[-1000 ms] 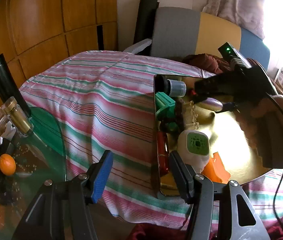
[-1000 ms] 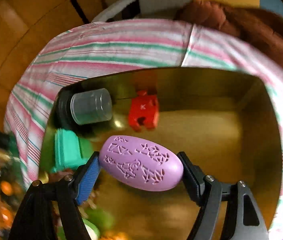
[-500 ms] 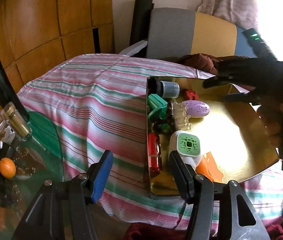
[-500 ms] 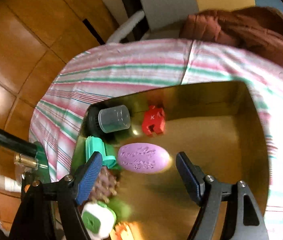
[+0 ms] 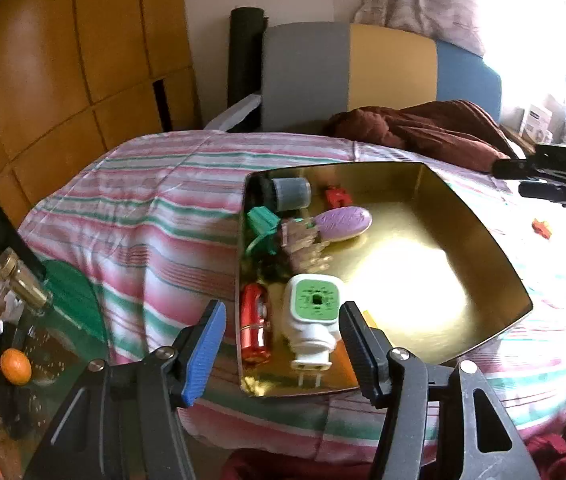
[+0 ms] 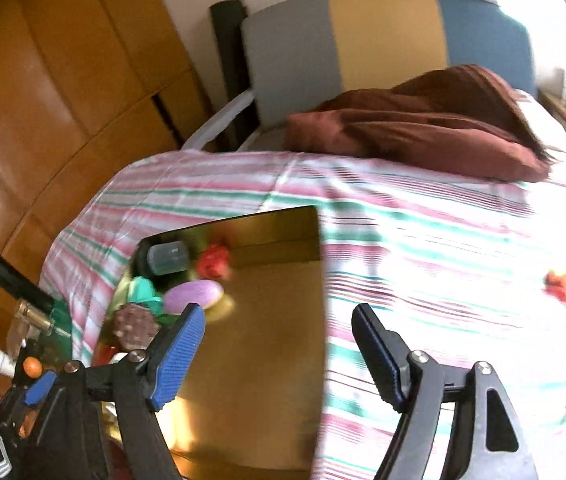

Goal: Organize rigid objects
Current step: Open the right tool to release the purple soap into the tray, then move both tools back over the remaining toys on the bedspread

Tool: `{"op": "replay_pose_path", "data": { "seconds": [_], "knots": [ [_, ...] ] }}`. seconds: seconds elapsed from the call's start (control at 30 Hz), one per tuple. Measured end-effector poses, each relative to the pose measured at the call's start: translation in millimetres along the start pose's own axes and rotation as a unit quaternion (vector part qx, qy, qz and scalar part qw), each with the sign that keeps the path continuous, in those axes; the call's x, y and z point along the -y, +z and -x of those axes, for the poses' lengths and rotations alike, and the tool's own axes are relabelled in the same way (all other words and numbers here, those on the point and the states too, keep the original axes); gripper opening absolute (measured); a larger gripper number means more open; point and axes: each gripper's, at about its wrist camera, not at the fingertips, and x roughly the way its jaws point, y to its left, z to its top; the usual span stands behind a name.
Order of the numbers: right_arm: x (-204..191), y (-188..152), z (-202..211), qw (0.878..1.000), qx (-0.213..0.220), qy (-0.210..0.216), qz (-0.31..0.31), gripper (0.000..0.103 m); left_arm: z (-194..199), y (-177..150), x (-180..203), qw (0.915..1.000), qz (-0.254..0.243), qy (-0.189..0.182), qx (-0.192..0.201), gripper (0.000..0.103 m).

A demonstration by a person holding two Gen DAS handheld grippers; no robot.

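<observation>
A gold tray (image 5: 495,240) (image 6: 267,360) lies on the striped bedspread. Along its left side sit a grey-capped container (image 5: 289,194), a red clip (image 5: 338,197), a purple oval brush (image 5: 345,222) (image 6: 193,296), a green clip (image 5: 261,222), a clear spiky piece (image 5: 303,246), a red cylinder (image 5: 254,328) and a white-green plug-in device (image 5: 313,320). My left gripper (image 5: 279,344) hangs open near the tray's front-left corner, holding nothing. My right gripper (image 6: 279,352) is open and empty, above the tray's right edge. A small red-yellow piece (image 6: 559,284) (image 5: 542,227) lies on the bedspread to the right.
A brown cloth bundle (image 6: 423,128) lies at the back of the bed, before a grey, yellow and blue headboard (image 5: 363,68). A glass side table (image 5: 43,340) at the left carries bottles and an orange ball (image 5: 15,366). Wooden panelling covers the left wall.
My right gripper let go of the purple brush in the tray, then lifted and swung right over the bedspread. My left gripper drew back and up slightly.
</observation>
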Motion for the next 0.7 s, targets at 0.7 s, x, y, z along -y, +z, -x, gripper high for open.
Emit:
{"op": "replay_pose_path", "data": {
  "seconds": [0.7],
  "knots": [
    [226.4,-34.2,68.8,0.965,0.045,-0.169,-0.196,0.077,3.8,21.5,71.9,0.9953,-0.086,-0.042,0.014,0.068]
  ]
}}
